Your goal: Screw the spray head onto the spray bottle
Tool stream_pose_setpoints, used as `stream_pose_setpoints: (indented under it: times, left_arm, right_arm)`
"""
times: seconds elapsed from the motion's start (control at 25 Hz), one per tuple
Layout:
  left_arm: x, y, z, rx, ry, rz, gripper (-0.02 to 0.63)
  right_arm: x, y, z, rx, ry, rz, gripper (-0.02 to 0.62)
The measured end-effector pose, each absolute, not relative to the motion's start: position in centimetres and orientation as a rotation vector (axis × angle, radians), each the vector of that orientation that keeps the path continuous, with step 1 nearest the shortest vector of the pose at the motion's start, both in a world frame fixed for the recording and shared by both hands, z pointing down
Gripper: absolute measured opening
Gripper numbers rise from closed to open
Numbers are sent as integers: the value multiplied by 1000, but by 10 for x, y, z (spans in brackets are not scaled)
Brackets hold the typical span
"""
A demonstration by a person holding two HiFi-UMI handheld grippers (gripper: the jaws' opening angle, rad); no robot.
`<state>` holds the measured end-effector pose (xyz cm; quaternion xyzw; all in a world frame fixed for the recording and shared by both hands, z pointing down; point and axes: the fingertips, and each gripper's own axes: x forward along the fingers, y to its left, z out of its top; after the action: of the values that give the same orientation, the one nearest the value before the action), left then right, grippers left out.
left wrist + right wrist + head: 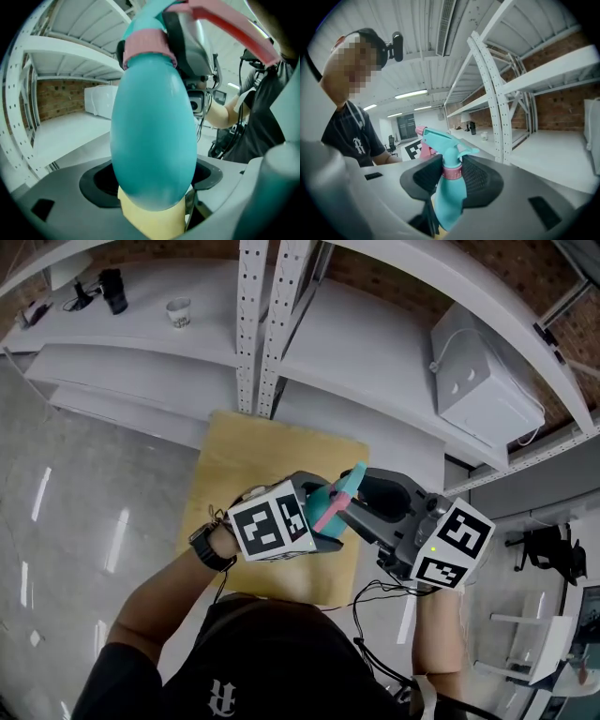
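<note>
Jaws of the left gripper [319,529] and right gripper [361,507] are seen meeting at the spray bottle [328,538], raised above the surface [234,465], with both forearms angled inward. In the left gripper view, the bottle's belly is clamped. In the right gripper view, the pink collar [452,172] of the spray head [445,140] is pinched. The smooth bottle might be spun in the jaws instead of threaded.

A black T-shirt [281,662] with a white chest emblem, a black wristwatch [208,546] on the left wrist, and a black cap [370,33] carrying a small black camera [396,47]. The left tongs [317,521] and right tongs [361,507] have grey shells. Each bears a white cube of black square markers, the left cube [272,523] and right cube [455,542], and black cables [375,592] trail from the right.
</note>
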<state>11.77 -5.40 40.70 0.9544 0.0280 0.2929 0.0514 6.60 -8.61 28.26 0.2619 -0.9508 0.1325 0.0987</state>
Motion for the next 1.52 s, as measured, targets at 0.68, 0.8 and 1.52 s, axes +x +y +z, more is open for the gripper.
stream_pose_setpoints:
  times: [0.68, 0.8, 1.52]
  left_arm:
    - [109, -82, 403, 2975, -193, 728, 420]
    - [105, -101, 415, 2977, -422, 935, 419]
    - [107, -9, 336, 2959, 602, 326, 419]
  right_arm:
    - [100, -115, 289, 1175, -2780, 696, 130]
    - [110, -125, 300, 1341, -2704, 748, 130]
    - [170, -59, 202, 531, -3613, 759, 151]
